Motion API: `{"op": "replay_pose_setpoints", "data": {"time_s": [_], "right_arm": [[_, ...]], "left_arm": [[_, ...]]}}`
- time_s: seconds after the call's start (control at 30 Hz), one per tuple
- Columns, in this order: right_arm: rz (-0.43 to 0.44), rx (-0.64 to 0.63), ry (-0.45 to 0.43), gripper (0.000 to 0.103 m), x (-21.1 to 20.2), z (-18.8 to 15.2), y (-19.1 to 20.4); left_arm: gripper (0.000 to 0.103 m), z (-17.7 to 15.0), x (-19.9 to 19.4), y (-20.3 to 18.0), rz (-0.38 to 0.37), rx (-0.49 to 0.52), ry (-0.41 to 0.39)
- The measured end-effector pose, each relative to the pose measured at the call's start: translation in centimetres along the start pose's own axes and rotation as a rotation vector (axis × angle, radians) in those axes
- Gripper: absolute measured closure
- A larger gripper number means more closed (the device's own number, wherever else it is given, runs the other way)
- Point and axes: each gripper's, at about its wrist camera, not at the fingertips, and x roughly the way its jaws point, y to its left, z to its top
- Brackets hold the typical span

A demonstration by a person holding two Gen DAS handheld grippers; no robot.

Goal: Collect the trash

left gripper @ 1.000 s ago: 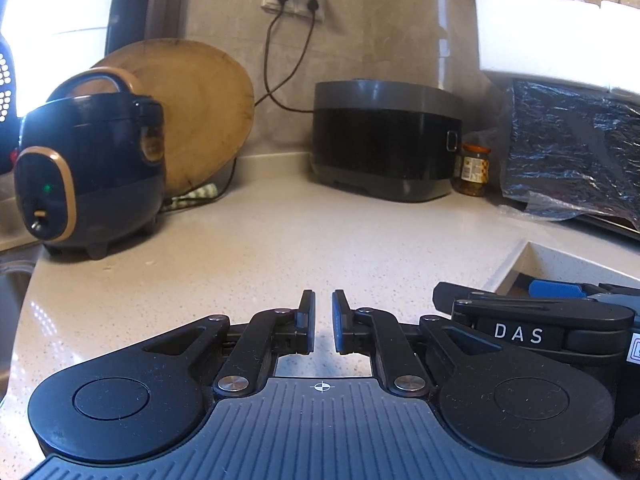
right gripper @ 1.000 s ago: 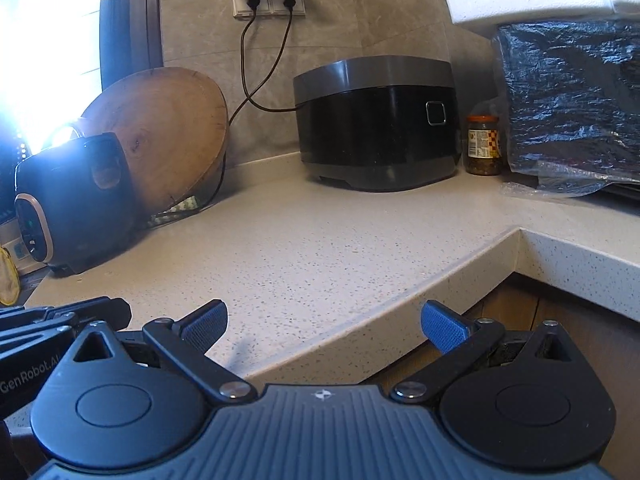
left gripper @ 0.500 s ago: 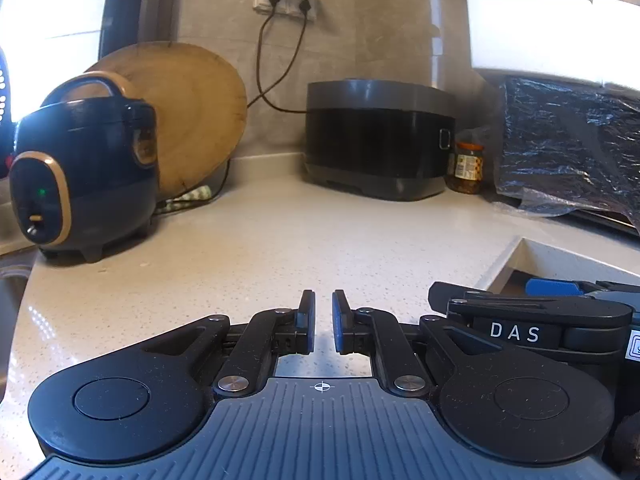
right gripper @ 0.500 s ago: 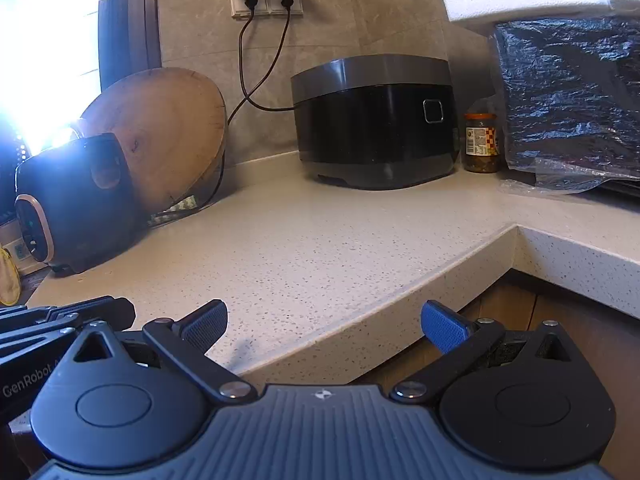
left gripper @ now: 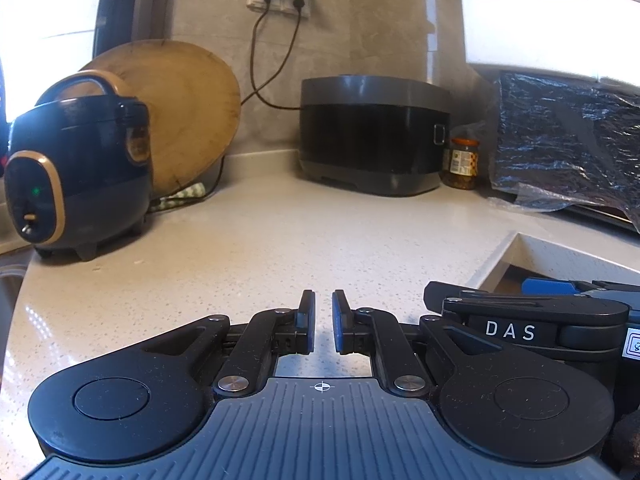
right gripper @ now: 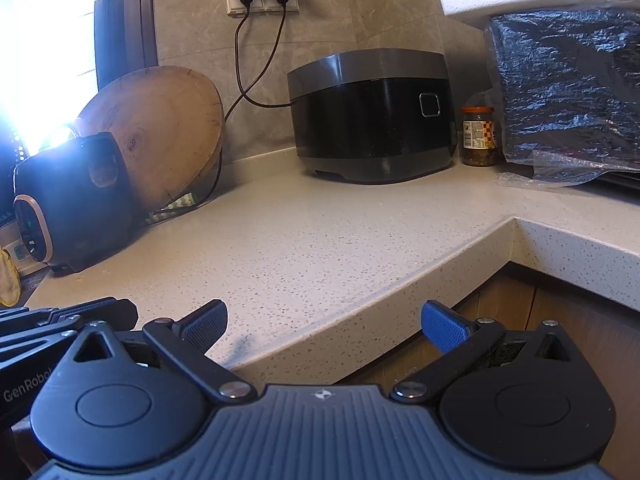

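1. No obvious trash anywhere on the speckled countertop (right gripper: 320, 240). The nearest candidates are a few tiny crumbs in front of the small navy cooker (left gripper: 80, 172), too small to be sure of, and the clear crinkled plastic (right gripper: 560, 170) spilling out under the black bag (right gripper: 568, 80) at the right.
2. Left gripper (left gripper: 323, 320) hovers low over the counter's near part, jaws drawn almost together with just a sliver of gap, and nothing between them.
3. Right gripper (right gripper: 324, 326) sits just beside it, over the curved counter edge, jaws spread wide, blue pads showing, empty.
4. Further back: the round wooden board (left gripper: 180, 112) leans on the wall behind the small cooker, the big black rice cooker (right gripper: 372, 116) is against the wall, and a labelled jar (right gripper: 479, 136) stands between it and the bag.
5. My read: this is the opening, the search step, with nothing collected yet.
6. Next move calls for picking a target. If it's the plastic, the open right gripper is better placed; it would need to travel right and pinch a loose fold. Crumbs would defeat these pads.
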Motion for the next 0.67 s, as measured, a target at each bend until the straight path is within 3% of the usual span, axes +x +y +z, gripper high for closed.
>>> {"op": "replay_pose_setpoints", "data": {"time_s": [0.67], "right_arm": [[-0.03, 0.012, -0.009, 0.0, 0.15, 0.21, 0.31]], "left_arm": [[0.091, 0.02, 0.24, 0.64, 0.011, 0.005, -0.02]]}}
